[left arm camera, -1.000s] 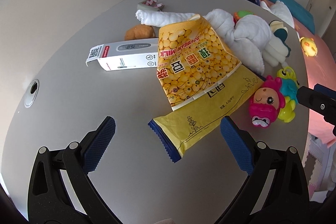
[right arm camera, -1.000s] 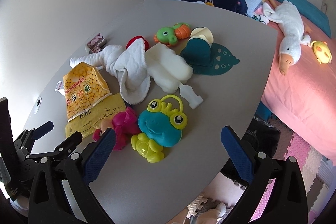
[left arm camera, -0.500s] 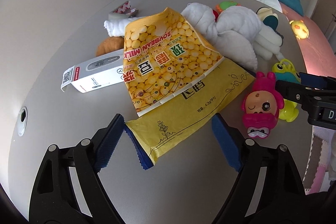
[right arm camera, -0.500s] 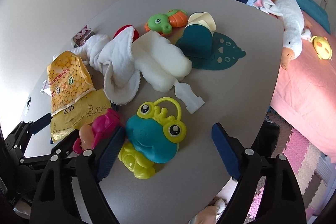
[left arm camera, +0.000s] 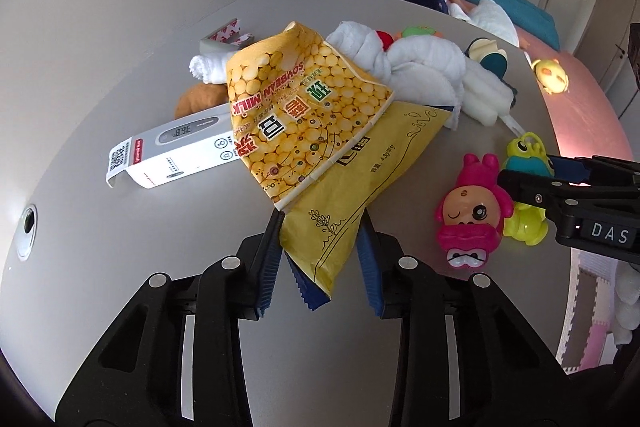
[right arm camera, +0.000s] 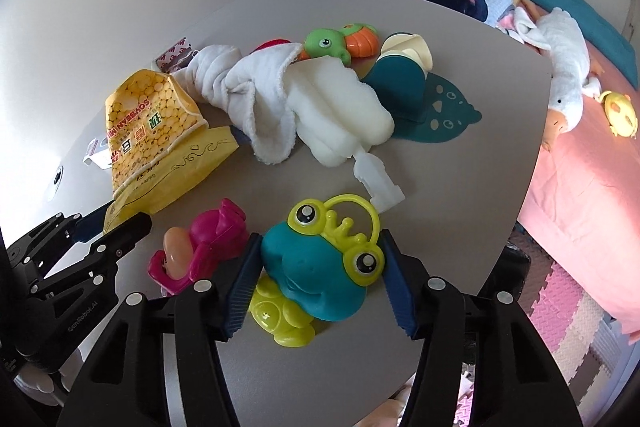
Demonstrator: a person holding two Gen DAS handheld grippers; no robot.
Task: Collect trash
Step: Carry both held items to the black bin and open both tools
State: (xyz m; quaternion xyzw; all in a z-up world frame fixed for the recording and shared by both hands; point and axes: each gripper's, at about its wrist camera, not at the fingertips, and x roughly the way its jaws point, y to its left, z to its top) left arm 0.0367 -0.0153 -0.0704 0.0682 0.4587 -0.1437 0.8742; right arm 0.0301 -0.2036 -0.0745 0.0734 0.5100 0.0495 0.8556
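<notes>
My left gripper (left arm camera: 320, 259) is shut on the near end of a flat yellow snack packet (left arm camera: 360, 183) with a blue serrated edge. A yellow soybean milk bag (left arm camera: 296, 115) lies on top of the packet's far part. My right gripper (right arm camera: 318, 275) has its pads against both sides of a teal and yellow frog toy (right arm camera: 316, 259) on the grey table (right arm camera: 460, 179). The packet (right arm camera: 176, 171) and the bag (right arm camera: 144, 119) also show at the left of the right wrist view, with the left gripper's fingers (right arm camera: 120, 231) at the packet's end.
A white thermometer box (left arm camera: 180, 151), a brown lump (left arm camera: 200, 99), white cloths (left arm camera: 408, 67), a small patterned wrapper (left arm camera: 228, 37) and a pink doll toy (left arm camera: 472, 219) lie around. A teal bib (right arm camera: 420, 95), a green turtle toy (right arm camera: 336, 43) and a bed (right arm camera: 580, 131) lie to the right.
My left gripper moved forward and closed on the yellow packet's near end. My right gripper moved forward and closed around the frog toy.
</notes>
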